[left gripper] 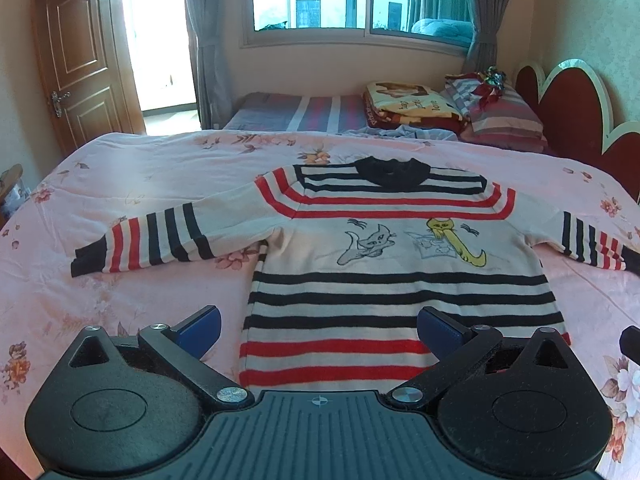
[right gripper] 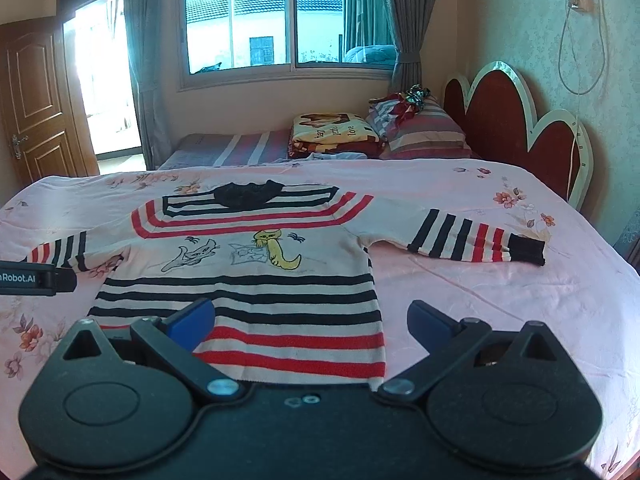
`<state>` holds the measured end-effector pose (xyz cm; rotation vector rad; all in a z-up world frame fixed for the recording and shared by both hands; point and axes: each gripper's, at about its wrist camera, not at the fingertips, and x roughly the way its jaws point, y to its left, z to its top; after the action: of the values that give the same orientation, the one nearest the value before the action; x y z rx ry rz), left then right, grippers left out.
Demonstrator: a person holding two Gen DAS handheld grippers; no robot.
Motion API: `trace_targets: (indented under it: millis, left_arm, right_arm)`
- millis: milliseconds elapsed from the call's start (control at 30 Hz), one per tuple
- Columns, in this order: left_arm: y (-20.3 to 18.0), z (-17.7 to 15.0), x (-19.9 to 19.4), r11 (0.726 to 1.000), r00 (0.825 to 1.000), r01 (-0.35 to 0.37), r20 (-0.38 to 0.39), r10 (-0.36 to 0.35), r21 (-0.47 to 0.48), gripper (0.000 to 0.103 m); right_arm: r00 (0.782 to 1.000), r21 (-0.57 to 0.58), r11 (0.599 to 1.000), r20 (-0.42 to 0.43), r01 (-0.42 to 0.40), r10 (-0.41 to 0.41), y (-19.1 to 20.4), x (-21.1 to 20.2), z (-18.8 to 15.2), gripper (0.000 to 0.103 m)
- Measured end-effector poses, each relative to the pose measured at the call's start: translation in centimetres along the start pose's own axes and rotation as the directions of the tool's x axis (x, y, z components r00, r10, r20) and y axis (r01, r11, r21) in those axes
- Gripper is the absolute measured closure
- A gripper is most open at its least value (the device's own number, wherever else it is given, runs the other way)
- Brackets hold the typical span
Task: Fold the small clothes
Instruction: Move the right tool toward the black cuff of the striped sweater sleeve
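Right claw (right gripper: 310, 322) spread above flat sweater (right gripper: 256, 280).

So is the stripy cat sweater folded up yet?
Not yet. The striped cat sweater lies spread flat on the pink bedspread, front up, with both sleeves stretched out sideways.

A: What do we see of our left gripper (left gripper: 319, 330)?
B: A black ribbed body, round black pivot housings, silver screws, blue-padded fingers (left gripper: 204, 328).
A: And our right gripper (right gripper: 310, 322)?
B: The same build; beside it, the left one's black edge bears white "Robot.AI" lettering.
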<state>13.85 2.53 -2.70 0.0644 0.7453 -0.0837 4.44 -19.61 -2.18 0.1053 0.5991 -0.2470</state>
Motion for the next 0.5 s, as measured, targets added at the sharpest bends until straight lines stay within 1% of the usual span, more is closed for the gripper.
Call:
trace_targets:
  millis: [233, 333, 433, 500]
  left_arm:
    - [1.2, 2.4, 4.4, 1.0, 1.0, 0.013, -0.015, -0.012, 0.021, 0.0]
    - [0.8, 3.2, 6.4, 0.999, 0.999, 0.02, -0.031, -0.019, 0.028, 0.0]
    - [-0.1, 3.7, 8.4, 0.999, 0.999, 0.021, -0.045, -0.02, 0.032, 0.0]
    - [-1.1, 4.0, 9.5, 0.999, 0.999, 0.013, -0.049, -0.011, 0.04, 0.0]
  right_arm:
    - [0.999, 0.07, 0.997, 0.007, 0.044, -0.045, -0.3, 2.9, 1.7, 0.001]
    - [0.997, 0.055, 0.996, 0.015, 0.076, -0.077, -0.6, 4.2, 2.2, 0.001]
    - [0.993, 0.034, 0.992, 0.003, 0.122, -0.122, -1.3, 5.9, 2.5, 0.002]
    - [0.992, 0.054, 0.991, -0.012, 0.123, -0.122, -2.3, 7.2, 2.7, 0.006]
